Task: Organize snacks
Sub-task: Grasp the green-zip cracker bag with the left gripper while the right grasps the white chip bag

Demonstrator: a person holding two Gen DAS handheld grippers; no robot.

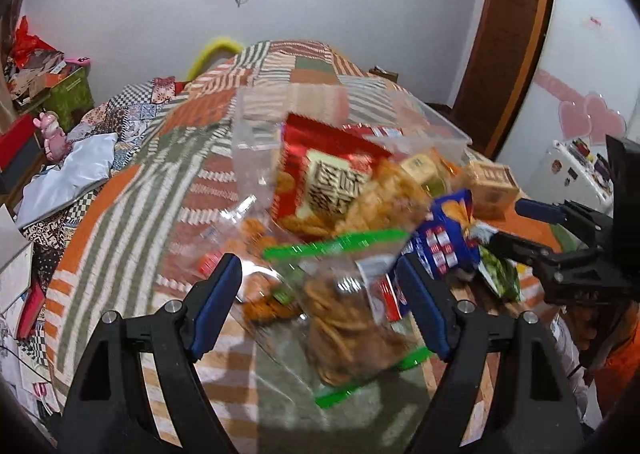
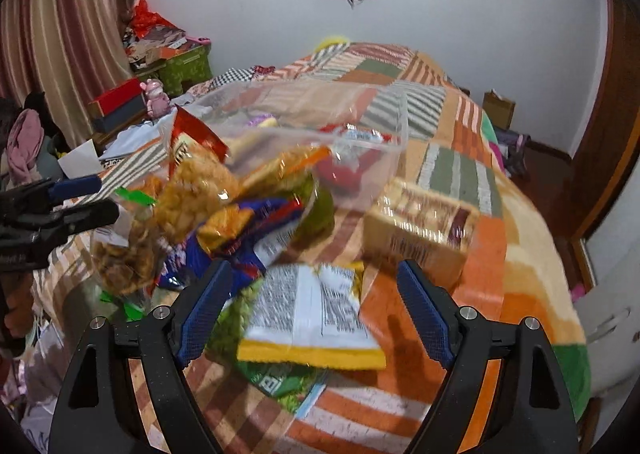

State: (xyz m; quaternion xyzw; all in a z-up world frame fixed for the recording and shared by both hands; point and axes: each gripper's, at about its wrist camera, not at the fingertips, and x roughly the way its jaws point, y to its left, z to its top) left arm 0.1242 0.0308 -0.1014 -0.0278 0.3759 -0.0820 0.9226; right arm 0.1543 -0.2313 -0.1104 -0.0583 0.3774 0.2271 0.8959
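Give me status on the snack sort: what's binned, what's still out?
Done: a few packets, including a red packet, sit in the clear bin. In hand: nothing; left gripper is open around a clear cracker bag, right gripper open over a yellow-edged packet. Left: blue bag, tan box.

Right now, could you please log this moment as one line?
left gripper: open over cracker bag | right gripper: open over yellow packet | tub: partly filled

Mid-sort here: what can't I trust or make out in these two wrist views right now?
- Red packet print: motion-blurred, left wrist view.
- Clear bin contents: smeared, hidden by piled bags, right wrist view.
- Green bag: covered by yellow-edged packet.
- Left gripper, right gripper: open.
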